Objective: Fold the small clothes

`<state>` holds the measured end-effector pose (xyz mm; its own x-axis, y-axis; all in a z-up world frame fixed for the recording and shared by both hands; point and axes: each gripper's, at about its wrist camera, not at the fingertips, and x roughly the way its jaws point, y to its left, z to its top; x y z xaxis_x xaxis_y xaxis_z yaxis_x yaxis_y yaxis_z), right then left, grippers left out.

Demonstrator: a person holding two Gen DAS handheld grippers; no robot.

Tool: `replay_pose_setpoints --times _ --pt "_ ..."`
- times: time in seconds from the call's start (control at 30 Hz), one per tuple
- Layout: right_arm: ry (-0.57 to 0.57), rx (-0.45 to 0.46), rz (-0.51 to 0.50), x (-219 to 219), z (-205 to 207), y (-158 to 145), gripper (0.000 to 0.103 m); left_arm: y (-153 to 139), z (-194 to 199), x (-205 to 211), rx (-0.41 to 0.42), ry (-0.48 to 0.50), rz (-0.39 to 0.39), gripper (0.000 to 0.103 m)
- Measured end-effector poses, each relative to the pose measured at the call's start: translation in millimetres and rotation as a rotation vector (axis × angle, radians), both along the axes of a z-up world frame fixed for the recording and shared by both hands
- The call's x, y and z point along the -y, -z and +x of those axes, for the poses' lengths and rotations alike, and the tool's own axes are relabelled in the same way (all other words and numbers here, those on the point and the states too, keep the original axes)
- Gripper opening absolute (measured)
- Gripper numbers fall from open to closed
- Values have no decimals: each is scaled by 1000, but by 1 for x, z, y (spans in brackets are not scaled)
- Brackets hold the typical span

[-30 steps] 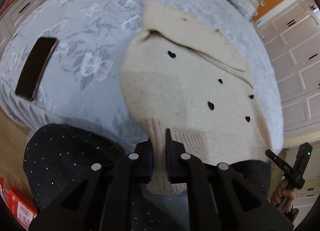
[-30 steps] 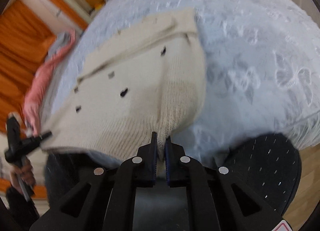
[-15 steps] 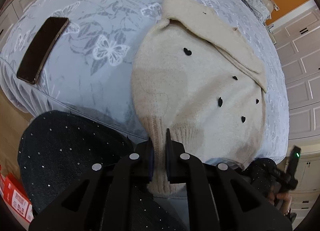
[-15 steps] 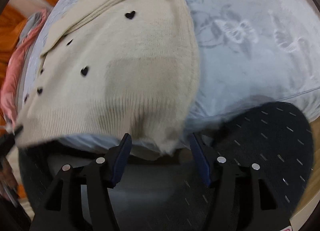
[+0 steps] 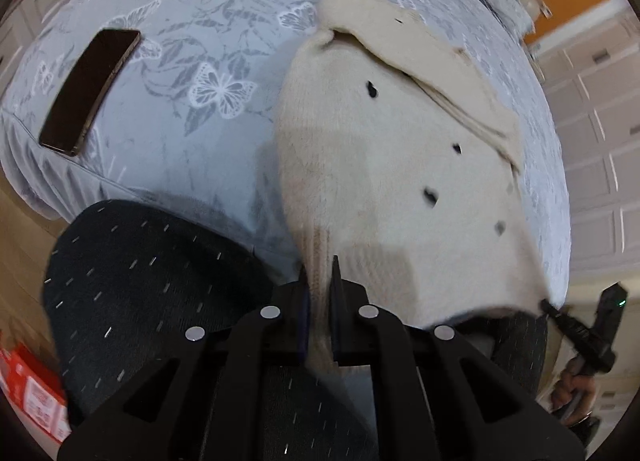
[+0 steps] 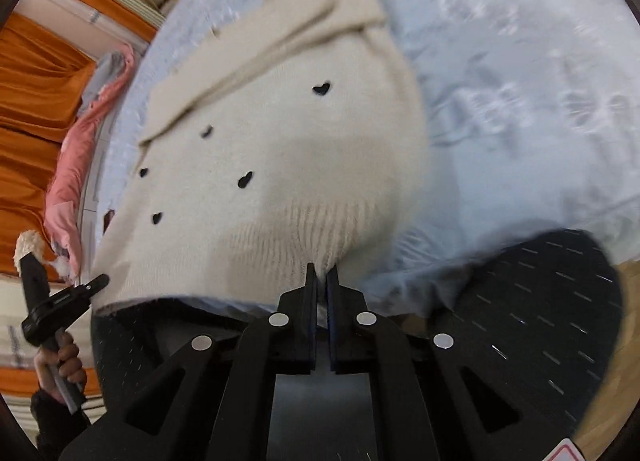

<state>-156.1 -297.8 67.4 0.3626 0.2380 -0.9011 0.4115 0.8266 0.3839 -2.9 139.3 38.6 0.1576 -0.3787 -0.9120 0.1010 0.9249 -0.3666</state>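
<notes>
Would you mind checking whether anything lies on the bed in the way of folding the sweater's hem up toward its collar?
Nothing visible does. Both the left gripper and right gripper already pinch the ribbed hem of the cream knit sweater with black hearts. The dark smartphone lies on the butterfly-print bedspread, well off to the side.

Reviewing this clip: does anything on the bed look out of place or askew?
A dark phone lies on the bedspread left of the cream sweater, unrelated to folding. The sweater lies diagonally, its ribbed hem pulled over the bed edge, where both grippers pinch it.
</notes>
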Motion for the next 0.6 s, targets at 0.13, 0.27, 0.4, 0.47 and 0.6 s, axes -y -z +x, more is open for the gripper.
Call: replay_pose_setpoints --times 0.13,0.27,0.4,0.47,0.6 --pt "-67 -52 -50 1 -38 -20 2 -13 -35 -3 -44 92 52 0" --pt "-92 -132 -54 -5 -50 -5 0 5 -60 -19 -98 67 63 0" --pt "5 -98 -47 1 -41 5 2 7 -53 -9 -77 24 -6 0" --pt "37 -72 -43 4 -25 4 9 2 -44 9 -42 50 -8 0" --pt "40 0 -74 4 16 -4 31 -18 -14 46 72 90 28 23"
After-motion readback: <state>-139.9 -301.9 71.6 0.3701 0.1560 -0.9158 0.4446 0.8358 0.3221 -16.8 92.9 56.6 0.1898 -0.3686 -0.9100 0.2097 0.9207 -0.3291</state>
